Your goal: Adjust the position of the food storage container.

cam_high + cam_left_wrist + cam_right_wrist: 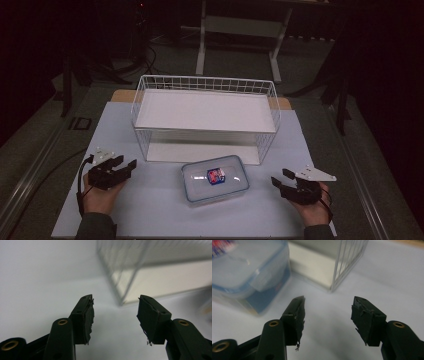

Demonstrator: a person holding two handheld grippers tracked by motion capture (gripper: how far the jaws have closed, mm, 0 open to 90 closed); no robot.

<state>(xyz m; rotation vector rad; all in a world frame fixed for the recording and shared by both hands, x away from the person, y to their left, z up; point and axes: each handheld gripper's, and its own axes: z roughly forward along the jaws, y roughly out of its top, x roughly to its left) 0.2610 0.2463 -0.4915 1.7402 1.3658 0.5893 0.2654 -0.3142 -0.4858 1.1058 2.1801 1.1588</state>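
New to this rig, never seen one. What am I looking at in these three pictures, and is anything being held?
No robot arm here: a person holds a two-jaw tool in each hand. The high view looks down on the table; the other two views ride on the tools and look along their black jaws. The left gripper and right gripper both rest open and empty. Between them lies a lidded clear plastic box with a small red-and-blue packet inside. Behind it stands a white wire basket.

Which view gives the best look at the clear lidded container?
The high view: the lidded container shows whole, between both grippers, a red-and-blue item inside. The right gripper view shows its blurred corner and lid latch at upper left. The left gripper view faces the wire rack instead.
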